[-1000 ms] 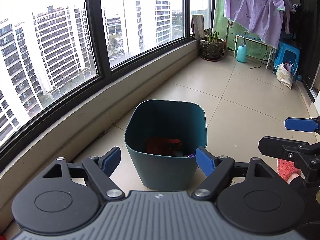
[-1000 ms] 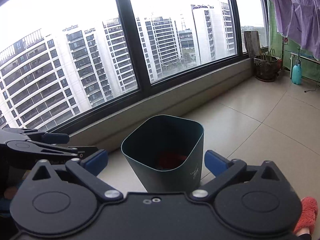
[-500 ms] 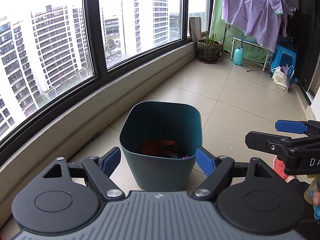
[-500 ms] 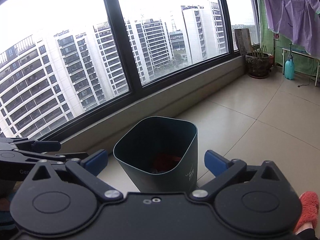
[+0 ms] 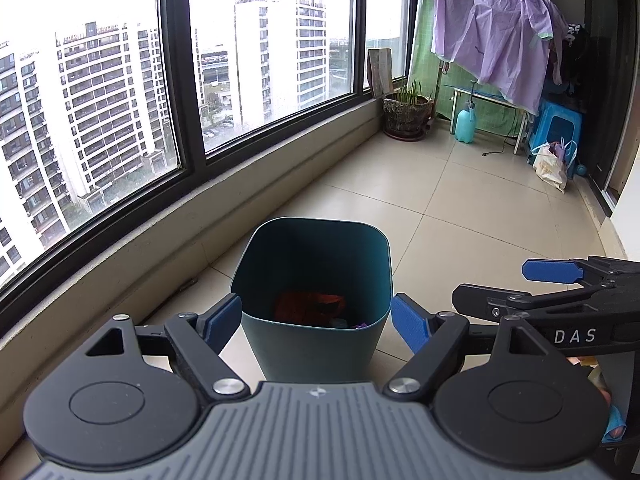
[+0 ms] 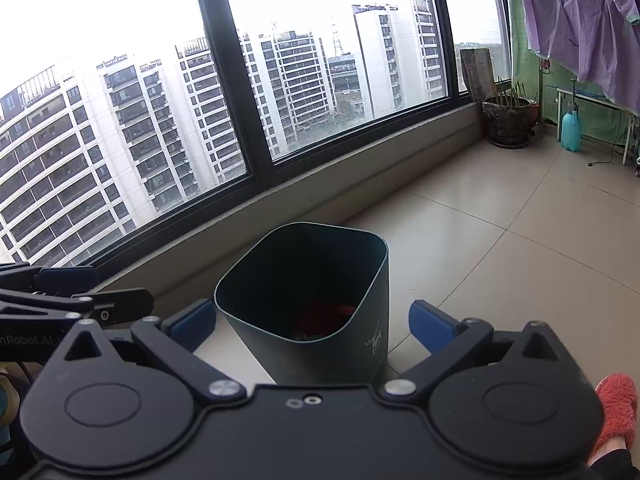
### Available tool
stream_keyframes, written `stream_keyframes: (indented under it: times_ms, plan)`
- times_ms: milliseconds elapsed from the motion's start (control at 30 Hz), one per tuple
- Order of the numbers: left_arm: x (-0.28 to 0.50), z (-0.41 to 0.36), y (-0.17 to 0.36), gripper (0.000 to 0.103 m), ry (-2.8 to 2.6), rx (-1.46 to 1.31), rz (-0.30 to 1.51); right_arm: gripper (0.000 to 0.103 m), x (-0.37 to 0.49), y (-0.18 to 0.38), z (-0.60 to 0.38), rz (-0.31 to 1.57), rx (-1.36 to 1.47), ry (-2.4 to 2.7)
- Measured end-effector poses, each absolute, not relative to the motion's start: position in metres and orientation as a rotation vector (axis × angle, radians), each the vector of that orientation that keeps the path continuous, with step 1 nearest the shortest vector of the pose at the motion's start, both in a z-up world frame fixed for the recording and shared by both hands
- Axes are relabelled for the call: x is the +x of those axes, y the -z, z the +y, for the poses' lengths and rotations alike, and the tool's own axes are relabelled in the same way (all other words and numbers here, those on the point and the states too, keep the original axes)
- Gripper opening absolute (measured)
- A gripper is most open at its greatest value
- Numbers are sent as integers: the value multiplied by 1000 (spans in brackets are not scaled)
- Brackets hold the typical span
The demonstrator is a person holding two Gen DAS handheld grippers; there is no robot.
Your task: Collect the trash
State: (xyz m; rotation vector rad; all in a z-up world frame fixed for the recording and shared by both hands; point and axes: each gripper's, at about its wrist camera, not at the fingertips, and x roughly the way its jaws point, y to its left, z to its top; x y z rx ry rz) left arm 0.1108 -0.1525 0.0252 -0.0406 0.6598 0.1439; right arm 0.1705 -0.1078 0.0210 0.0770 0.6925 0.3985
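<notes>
A dark teal trash bin (image 5: 264, 264) stands on the tiled floor by the window ledge; it also shows in the right wrist view (image 6: 380, 280). Red trash (image 5: 308, 306) lies at its bottom, with small purple bits beside it. My left gripper (image 5: 318, 322) is open and empty, held above the bin's near rim. My right gripper (image 6: 312, 326) is open and empty too, above the bin's near side. The right gripper's fingers (image 5: 548, 271) show at the right of the left wrist view; the left gripper's fingers (image 6: 68, 276) show at the left of the right wrist view.
A low window ledge (image 5: 240, 196) runs along the left. At the far end stand a plant pot (image 5: 407, 116), a spray bottle (image 5: 465, 125), a blue stool (image 5: 560, 128), a bag (image 5: 552, 166) and hanging purple clothes (image 5: 492, 36). A red slipper (image 6: 616, 404) is at lower right.
Both grippers have shifted a little nearer to the bin, which now sits more centred between the fingers. The right gripper has moved further into the left view. Both stay open.
</notes>
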Motion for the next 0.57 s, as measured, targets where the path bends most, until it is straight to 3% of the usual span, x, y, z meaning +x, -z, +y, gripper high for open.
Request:
stream_keyframes:
  times_ms: [567]
  plan:
    - [115,-149,-26,82,-136,-71,691,103,172,-22,-103,707,82,-386]
